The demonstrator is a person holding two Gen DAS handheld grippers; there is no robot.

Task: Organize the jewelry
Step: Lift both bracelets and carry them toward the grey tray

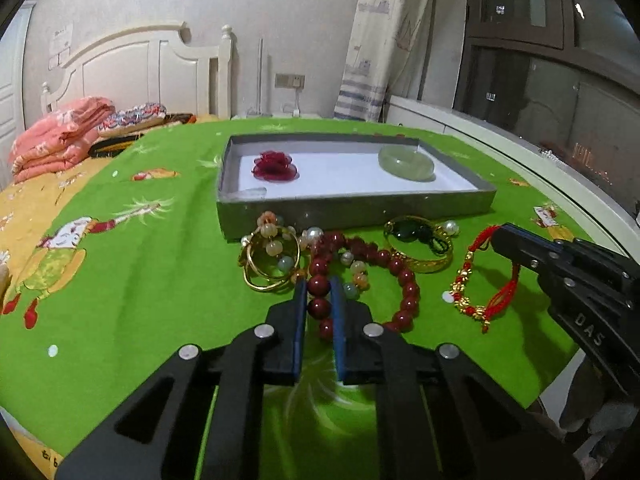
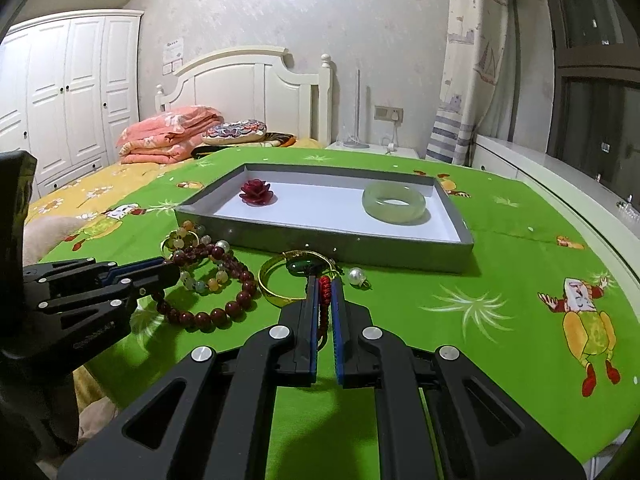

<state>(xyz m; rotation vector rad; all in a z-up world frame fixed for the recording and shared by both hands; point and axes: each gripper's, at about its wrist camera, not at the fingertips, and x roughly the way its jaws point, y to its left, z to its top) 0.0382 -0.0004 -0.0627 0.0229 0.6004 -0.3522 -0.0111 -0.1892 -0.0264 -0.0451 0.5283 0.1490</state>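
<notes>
- Left wrist view: the left gripper (image 1: 319, 294) is pinching narrowly on a dark red bead bracelet (image 1: 400, 272) lying on the green cloth (image 1: 140, 280); the grey tray (image 1: 352, 210) is sitting just beyond the fingertips.
- Right wrist view: the right gripper (image 2: 324, 288) is closing tightly on a red cord bracelet (image 2: 325, 304); the gold bangle (image 2: 276, 286) is lying just left of its tips, the jade bangle (image 2: 394, 202) resting ahead inside the tray.

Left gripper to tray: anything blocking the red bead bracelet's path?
Partly. The left gripper jaws close on the dark red bead bracelet; pastel bead strand and gold bangles lie tangled with it, and the grey tray's near wall must be cleared.
</notes>
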